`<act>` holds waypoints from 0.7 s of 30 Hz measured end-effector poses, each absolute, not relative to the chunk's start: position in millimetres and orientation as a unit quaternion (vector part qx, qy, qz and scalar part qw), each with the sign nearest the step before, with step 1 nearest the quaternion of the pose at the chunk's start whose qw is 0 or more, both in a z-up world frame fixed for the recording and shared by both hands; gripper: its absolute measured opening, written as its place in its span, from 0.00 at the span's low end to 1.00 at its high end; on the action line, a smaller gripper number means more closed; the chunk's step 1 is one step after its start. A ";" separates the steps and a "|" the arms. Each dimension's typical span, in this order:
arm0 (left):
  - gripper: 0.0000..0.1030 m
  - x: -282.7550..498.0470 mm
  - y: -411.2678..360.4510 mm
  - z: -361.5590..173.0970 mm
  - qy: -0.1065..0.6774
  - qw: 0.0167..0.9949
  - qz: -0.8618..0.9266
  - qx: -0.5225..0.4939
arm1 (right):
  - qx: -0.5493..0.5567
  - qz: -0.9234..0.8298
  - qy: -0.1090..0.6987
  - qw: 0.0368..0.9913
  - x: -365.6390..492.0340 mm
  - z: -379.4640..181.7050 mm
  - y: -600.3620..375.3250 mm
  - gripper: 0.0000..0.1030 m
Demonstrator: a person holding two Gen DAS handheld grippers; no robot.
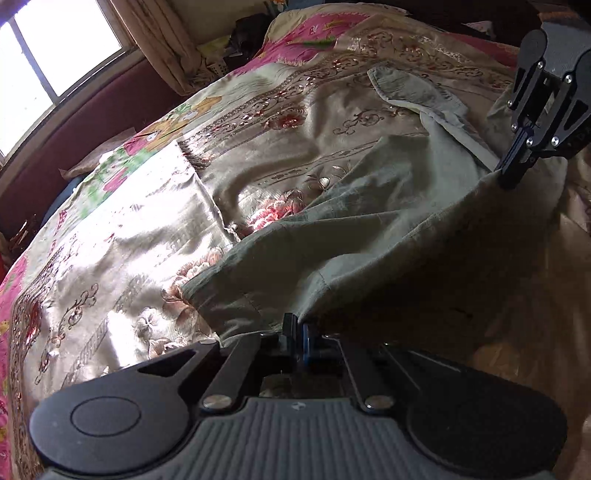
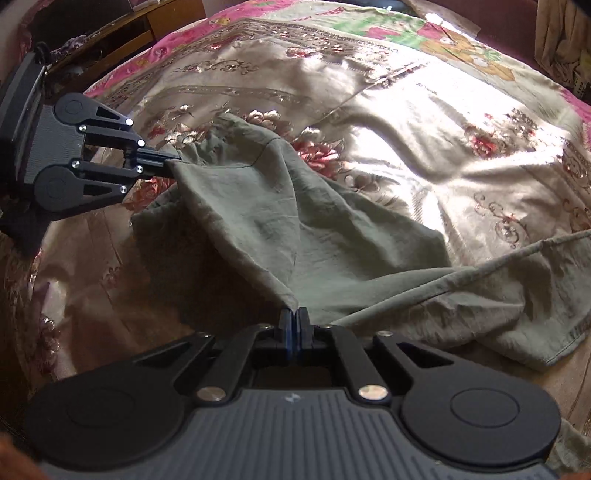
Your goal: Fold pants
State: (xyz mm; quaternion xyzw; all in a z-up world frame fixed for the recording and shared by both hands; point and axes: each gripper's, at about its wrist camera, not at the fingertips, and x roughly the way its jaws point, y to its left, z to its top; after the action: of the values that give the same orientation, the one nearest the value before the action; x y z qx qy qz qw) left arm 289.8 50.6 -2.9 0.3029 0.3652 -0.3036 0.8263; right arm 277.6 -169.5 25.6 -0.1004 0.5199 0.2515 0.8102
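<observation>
Olive-green pants (image 1: pixel 369 229) lie crumpled on a floral satin bedspread (image 1: pixel 155 229). My left gripper (image 1: pixel 297 325) is shut on an edge of the pants and lifts it off the bed. My right gripper (image 1: pixel 508 177) shows at the upper right of the left wrist view, shut on another edge. In the right wrist view the right gripper (image 2: pixel 294 317) pinches the pants (image 2: pixel 295 221) at bottom centre, and the left gripper (image 2: pixel 171 162) holds the cloth at the left. The fabric hangs stretched between them. One pant leg (image 2: pixel 517 288) trails to the right on the bed.
A window (image 1: pixel 44 66) with a curtain (image 1: pixel 162 40) is at the upper left, above a dark red headboard (image 1: pixel 92 118). Pink patterned bedding (image 1: pixel 317 26) borders the spread. Wooden furniture (image 2: pixel 122 33) stands past the bed's far edge.
</observation>
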 end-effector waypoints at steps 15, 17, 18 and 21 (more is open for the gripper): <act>0.27 236.5 55.8 -37.5 0.388 0.814 -0.302 0.309 | -0.162 0.236 0.548 0.786 230.0 -31.0 -143.6 0.08; 0.27 229.9 55.9 -40.9 0.384 0.812 -0.302 0.319 | -0.176 0.221 0.562 0.778 232.8 -35.3 -142.4 0.17; 0.27 228.5 56.8 -39.1 0.386 0.813 -0.303 0.315 | -0.169 0.217 0.567 0.777 232.9 -34.3 -144.5 0.17; 0.28 230.6 61.4 -26.1 0.396 0.819 -0.299 0.288 | -0.134 0.206 0.565 0.788 230.2 -17.8 -156.2 0.19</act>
State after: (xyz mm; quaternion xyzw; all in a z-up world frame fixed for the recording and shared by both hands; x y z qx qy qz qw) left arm 230.6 61.4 -26.1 0.2879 0.3955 -0.2994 0.8192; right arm 230.2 -156.2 -17.8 -0.1342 0.5651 0.2058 0.7876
